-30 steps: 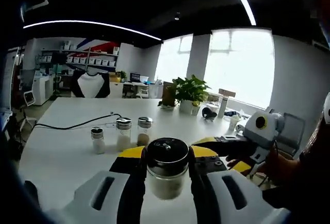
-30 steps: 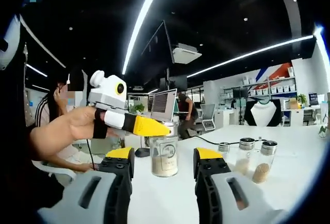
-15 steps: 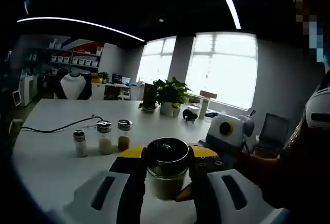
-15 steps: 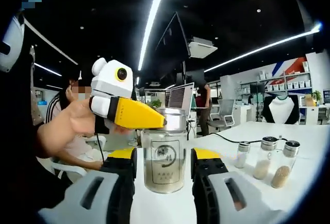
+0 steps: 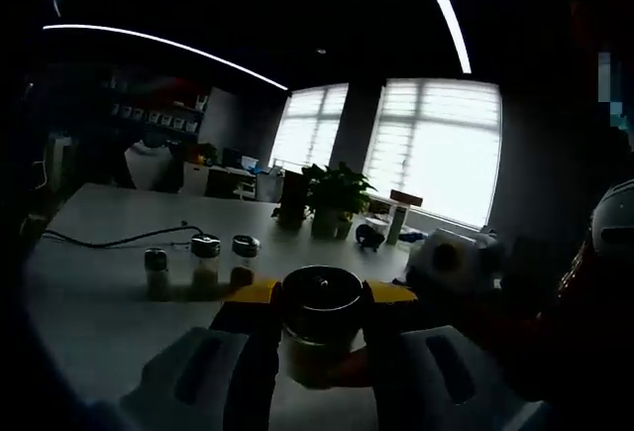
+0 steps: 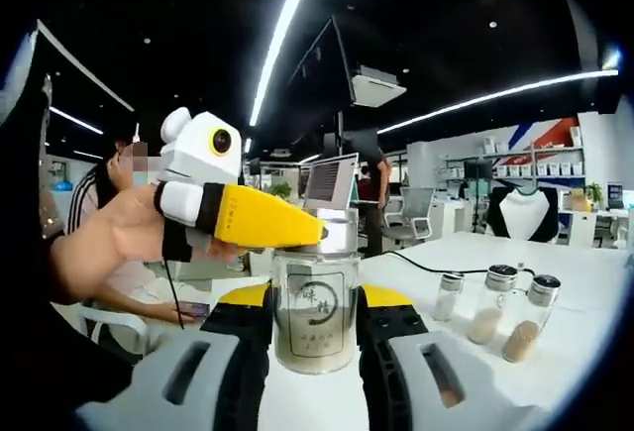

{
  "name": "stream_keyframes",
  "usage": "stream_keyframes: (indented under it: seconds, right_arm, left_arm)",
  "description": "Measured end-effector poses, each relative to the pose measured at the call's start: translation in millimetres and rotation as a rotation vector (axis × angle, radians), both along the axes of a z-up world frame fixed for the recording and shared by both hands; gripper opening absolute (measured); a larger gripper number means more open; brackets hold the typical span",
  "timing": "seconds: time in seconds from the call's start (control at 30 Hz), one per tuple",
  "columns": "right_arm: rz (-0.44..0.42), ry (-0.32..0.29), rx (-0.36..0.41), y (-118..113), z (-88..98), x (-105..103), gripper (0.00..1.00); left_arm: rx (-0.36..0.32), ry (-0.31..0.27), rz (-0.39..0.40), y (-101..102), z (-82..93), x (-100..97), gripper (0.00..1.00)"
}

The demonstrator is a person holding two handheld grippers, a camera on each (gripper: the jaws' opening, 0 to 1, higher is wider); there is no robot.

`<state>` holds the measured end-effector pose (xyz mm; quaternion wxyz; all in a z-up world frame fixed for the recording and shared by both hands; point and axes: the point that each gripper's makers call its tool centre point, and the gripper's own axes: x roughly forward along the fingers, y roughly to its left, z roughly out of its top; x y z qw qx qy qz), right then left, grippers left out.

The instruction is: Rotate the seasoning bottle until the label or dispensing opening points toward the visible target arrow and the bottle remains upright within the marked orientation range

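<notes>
Dimness covers the left gripper view, yet the seasoning bottle point(image 5: 322, 327) stands out between my left gripper point(image 5: 320, 347) fingers point(image 5: 260, 337), which press against its glass on both sides just under the dark round cap. The bottle is upright, held above the white worktop point(image 5: 89, 322). Beyond the bottle, three small shakers point(image 5: 203, 266) stand in a row on the worktop, with a black cable point(image 5: 109, 242) running behind them. Farther behind the bottle a potted plant point(image 5: 332, 196) sits before bright windows. To the right of the bottle my right gripper point(image 5: 451, 263) shows as a pale, blurred shape.

Right gripper view: the seasoning bottle point(image 6: 315, 317) stands upright between my right gripper point(image 6: 315, 337) fingers point(image 6: 381, 327), which close against its sides; its label with a round emblem faces this camera. My left gripper point(image 6: 248, 215) comes in from the left of the bottle, its yellow finger reaching to the bottle's silver neck, with my hand point(image 6: 134, 238) behind it. Right of the bottle, the three small shakers point(image 6: 490, 310) stand on the worktop point(image 6: 575, 342), well apart from it. A laptop point(image 6: 332, 181) sits behind the bottle.
</notes>
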<state>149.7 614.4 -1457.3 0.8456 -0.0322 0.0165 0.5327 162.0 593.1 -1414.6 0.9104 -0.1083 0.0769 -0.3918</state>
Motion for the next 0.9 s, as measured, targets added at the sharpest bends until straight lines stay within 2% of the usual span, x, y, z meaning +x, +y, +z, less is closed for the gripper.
stream_keyframes:
  seconds: [0.07,0.13,0.23,0.3,0.43,0.53,0.63,0.7,0.77,0.9]
  right_arm:
    - [-0.054,-0.017,-0.035,-1,-1.5,5,0.30]
    - [-0.140,-0.037,-0.097,-3,-4.5,14,0.30]
    - [-0.227,-0.058,-0.145,-5,-6.0,23,0.30]
    - [-0.266,-0.055,-0.147,-6,-6.0,27,0.30]
    - [-0.297,-0.056,-0.146,-4,-6.2,31,0.30]
    - [-0.300,-0.059,-0.162,-7,-8.3,31,0.30]
    - [-0.280,-0.071,-0.166,-10,-8.7,28,0.30]
    - [-0.216,-0.063,-0.151,-9,-6.3,23,0.30]
    - [-0.140,-0.072,-0.135,-9,-1.6,16,0.30]
    - [-0.043,-0.017,-0.053,-11,4.8,8,0.31]
  left_arm:
    - [0.012,-0.005,0.032,0,-1.0,3.1,0.33]
    - [0.043,-0.014,0.095,-1,-3.2,8.3,0.33]
    - [0.056,-0.023,0.180,0,-4.0,14.3,0.33]
    - [0.056,-0.030,0.231,1,-3.9,17.5,0.33]
    - [0.084,-0.052,0.263,0,-3.9,19.8,0.33]
    - [0.088,-0.051,0.246,0,-5.9,19.9,0.33]
    - [0.071,-0.030,0.193,0,-7.1,17.9,0.33]
    - [0.073,-0.032,0.130,-1,-5.8,14.6,0.33]
    - [0.018,-0.016,0.068,-2,-1.9,10.3,0.33]
    - [-0.058,0.000,-0.035,-4,5.4,2.5,0.33]
